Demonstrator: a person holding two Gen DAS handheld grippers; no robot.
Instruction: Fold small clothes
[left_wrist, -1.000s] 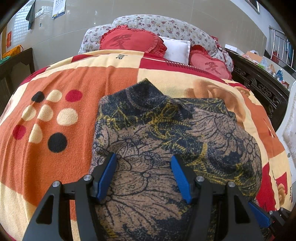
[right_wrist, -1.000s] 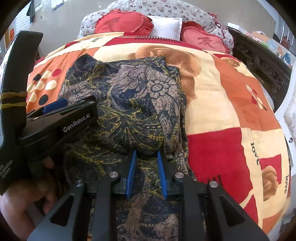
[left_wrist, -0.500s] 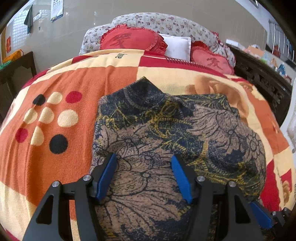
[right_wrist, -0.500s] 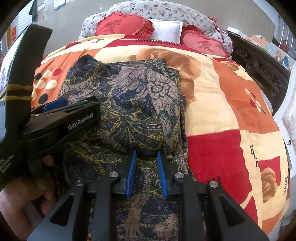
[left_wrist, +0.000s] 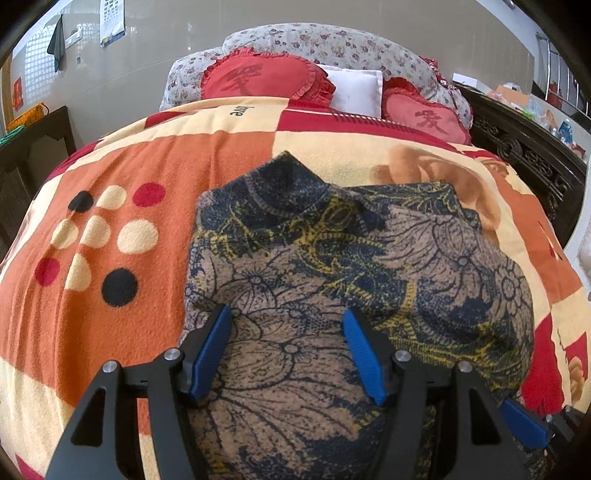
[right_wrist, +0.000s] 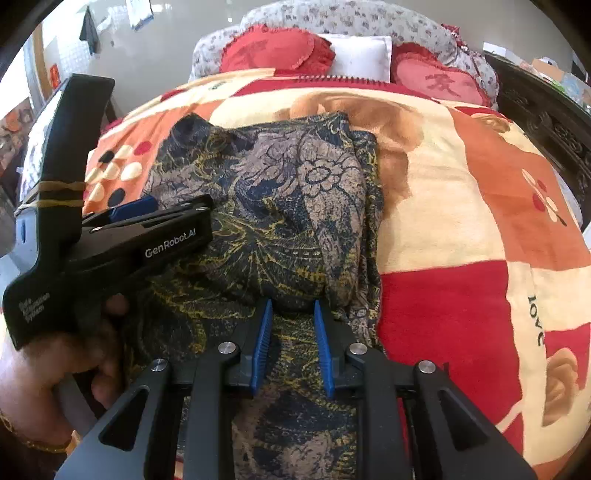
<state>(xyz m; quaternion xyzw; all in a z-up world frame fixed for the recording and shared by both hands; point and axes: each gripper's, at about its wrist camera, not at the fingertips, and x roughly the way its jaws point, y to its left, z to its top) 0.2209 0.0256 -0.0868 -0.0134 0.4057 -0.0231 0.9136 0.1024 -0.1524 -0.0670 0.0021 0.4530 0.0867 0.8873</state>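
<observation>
Two hand-held grippers work the near edge of a patterned garment lying on a bed.

Left wrist view: the left gripper (left_wrist: 286, 341) stands wide over the dark floral garment (left_wrist: 332, 266), nothing pinched. The garment lies partly folded mid-blanket (left_wrist: 110, 184), collar pointing away. It should probably take the near hem level with its partner before lifting. Red heart cushions (left_wrist: 266, 79) and a white pillow (left_wrist: 354, 90) sit at the head, by a pale wall.

Right wrist view: the right gripper (right_wrist: 291, 332) is narrow, apparently pinching a fold of cloth, though contact is hard to confirm. A hand (right_wrist: 55, 369) holds the other tool. Carved dark bedframe (right_wrist: 546, 118) on the right.
</observation>
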